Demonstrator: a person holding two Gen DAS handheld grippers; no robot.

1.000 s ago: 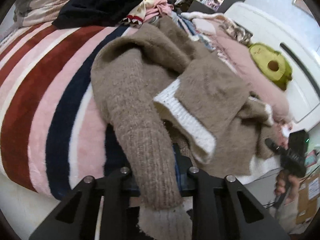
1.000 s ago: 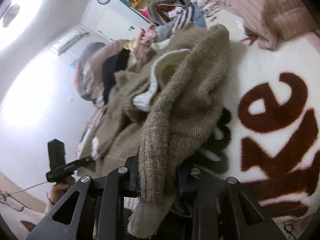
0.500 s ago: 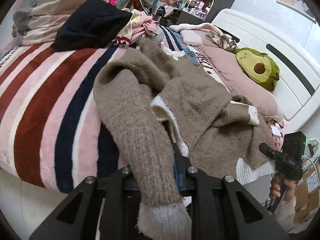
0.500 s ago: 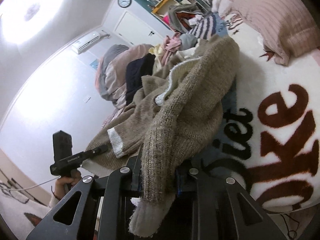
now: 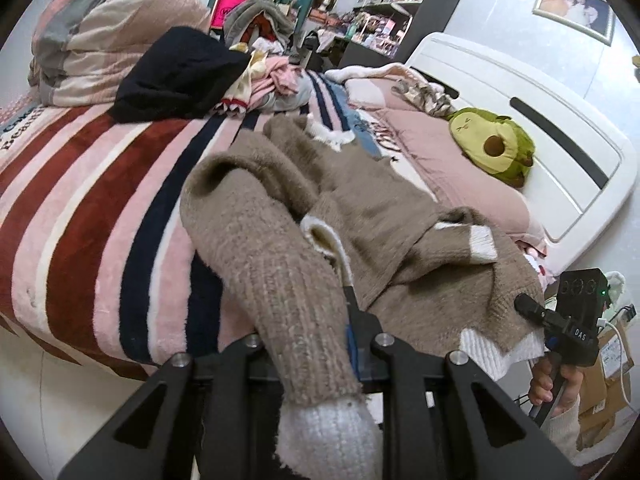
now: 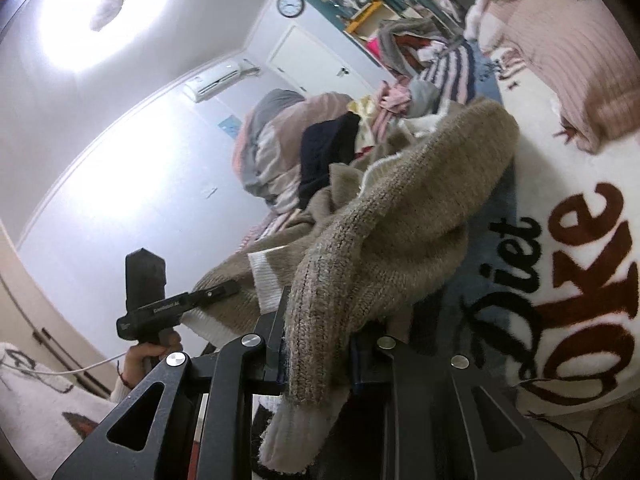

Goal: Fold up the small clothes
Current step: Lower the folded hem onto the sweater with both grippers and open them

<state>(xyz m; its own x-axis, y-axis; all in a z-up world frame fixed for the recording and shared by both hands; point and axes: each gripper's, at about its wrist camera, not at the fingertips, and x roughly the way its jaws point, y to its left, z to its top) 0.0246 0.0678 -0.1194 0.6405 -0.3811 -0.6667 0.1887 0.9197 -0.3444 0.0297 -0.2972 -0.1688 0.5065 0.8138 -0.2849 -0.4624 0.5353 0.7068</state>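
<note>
Two claws (image 5: 316, 344) (image 6: 320, 344) on sweater (image 5: 360, 216), avocado plush (image 5: 494, 150) nearby

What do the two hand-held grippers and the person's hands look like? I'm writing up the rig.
Both are matte black. The left hand-held gripper has a pistol-style grip, a boxy top and white lettering on its side; a white cable trails below it. The right hand-held gripper carries a box with a green light and small white letters. Each hand is bare, with a pale knit cuff.
</note>
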